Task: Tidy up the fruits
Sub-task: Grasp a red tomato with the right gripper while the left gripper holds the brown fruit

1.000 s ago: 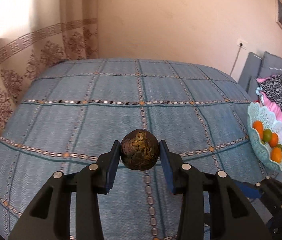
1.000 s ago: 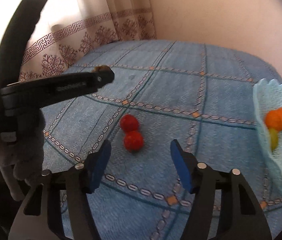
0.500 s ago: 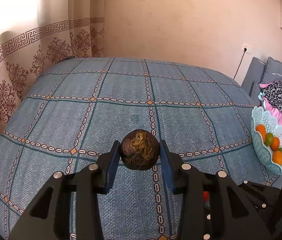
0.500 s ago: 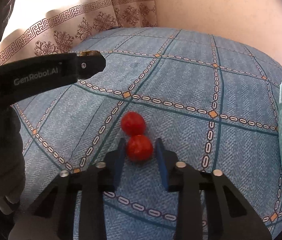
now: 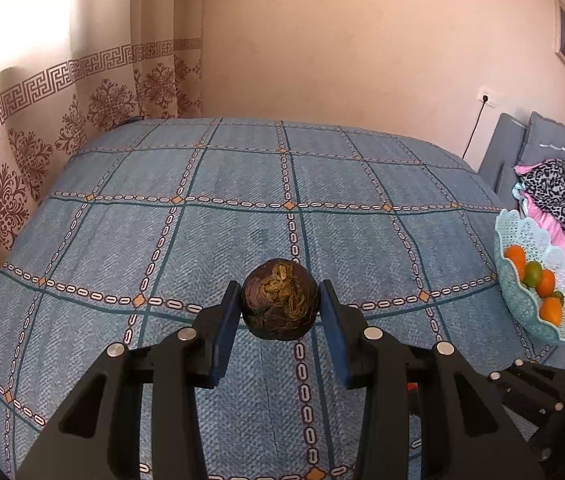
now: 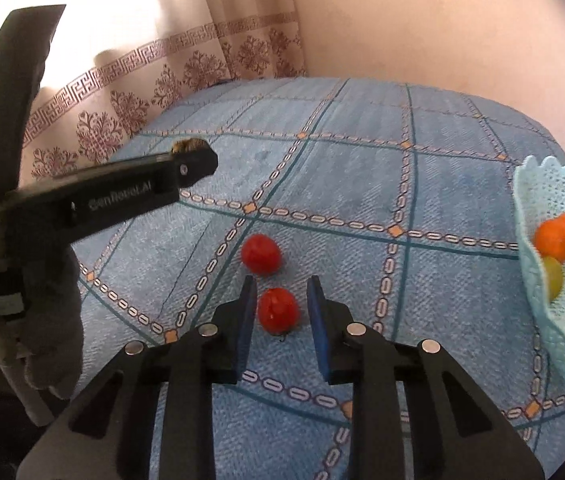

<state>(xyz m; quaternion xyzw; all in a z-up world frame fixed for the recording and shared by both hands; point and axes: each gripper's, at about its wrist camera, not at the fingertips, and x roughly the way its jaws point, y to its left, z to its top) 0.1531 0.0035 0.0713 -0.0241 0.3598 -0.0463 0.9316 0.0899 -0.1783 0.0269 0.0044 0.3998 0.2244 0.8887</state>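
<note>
**A:** so what's the left gripper [image 5: 280, 306] got? Looks like a dark brown round fruit [image 5: 279, 299], pinched between both pads, held up off the bed [image 5: 242, 184].

**B:** yep. And the right gripper [image 6: 281, 309] sits low over the blue checked bedspread, fingers around a red fruit [image 6: 278, 310], small gaps either side, so not squeezing it. Second red fruit [image 6: 261, 253] lies just beyond it, both mid-bed.

**A:** and the basket?

**B:** light blue lacy basket [image 6: 538, 200] at the bed's right edge, orange and green fruits inside.
</note>
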